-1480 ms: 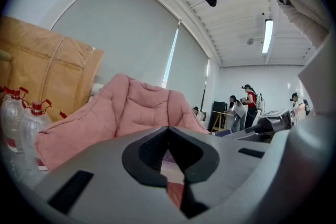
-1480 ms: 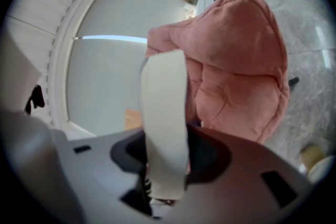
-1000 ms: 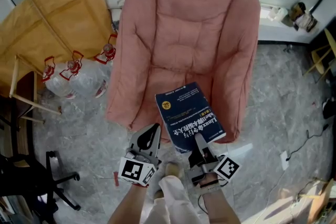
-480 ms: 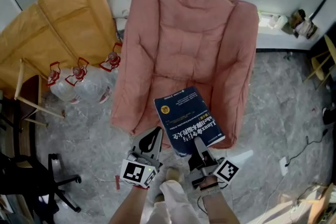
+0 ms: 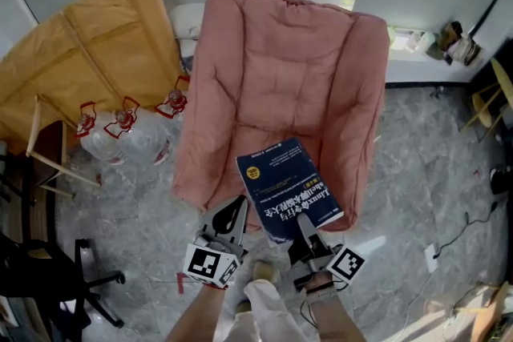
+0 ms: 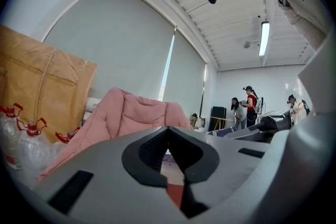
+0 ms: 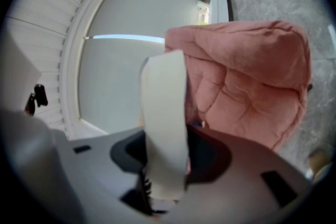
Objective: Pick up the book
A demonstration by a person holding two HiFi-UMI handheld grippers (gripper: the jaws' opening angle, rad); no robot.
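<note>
Dark blue softcover book (image 5: 287,187): white title print, a yellow round sticker near the far-left corner, a pale strip along the far edge. It sits tilted over the near-right part of the pink padded armchair (image 5: 280,76) seat; contact with the cushion cannot be judged.

Right gripper (image 5: 303,223): jaws partly open and clamped on the book's near edge, hiding that corner. In the right gripper view only the blurred white page edge (image 7: 164,128) shows, covering the pads.

Left gripper (image 5: 236,206): just left of the book, jaw tips together, holding nothing.

Cover print is too small to read. Forearms are cut off at the near edge.
</note>
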